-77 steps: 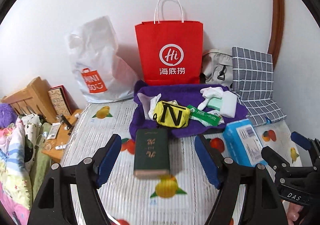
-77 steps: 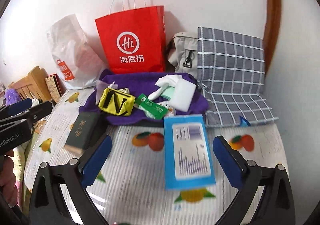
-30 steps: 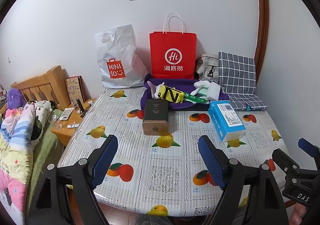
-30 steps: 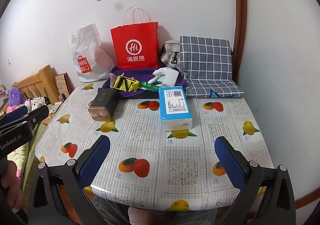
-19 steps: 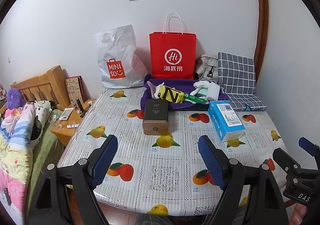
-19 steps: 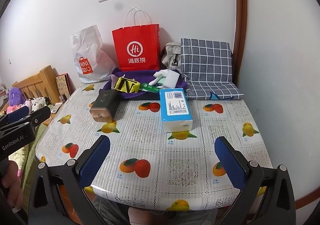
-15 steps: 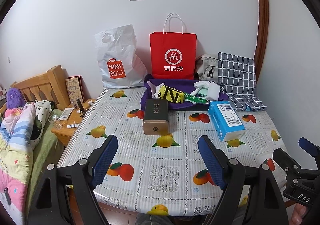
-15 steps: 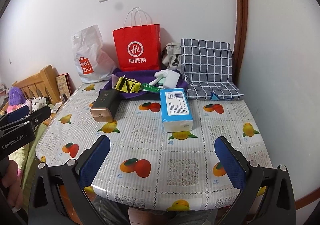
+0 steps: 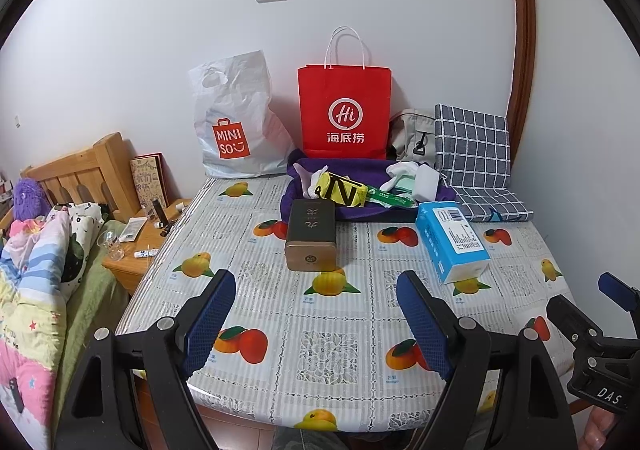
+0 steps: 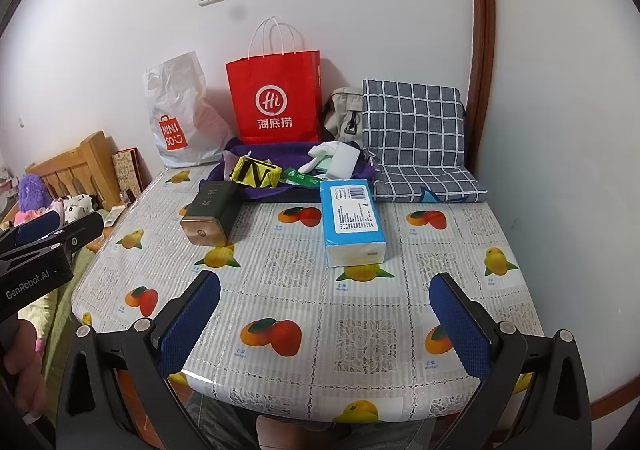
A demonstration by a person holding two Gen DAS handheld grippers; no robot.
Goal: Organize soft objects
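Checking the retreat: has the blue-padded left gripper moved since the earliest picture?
Yes. The left gripper has pulled back toward the fruit-print table's near edge: the dark green rectangular box, earlier right between its fingertips, now lies well ahead of them.

White plastic bag reads "MINISO"; red paper bag "Hi".

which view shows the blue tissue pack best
The right wrist view: the tissue pack lies near the middle, its printed top and white front end both plain. In the left wrist view the pack sits off to the right and angled, showing more of its blue long side.
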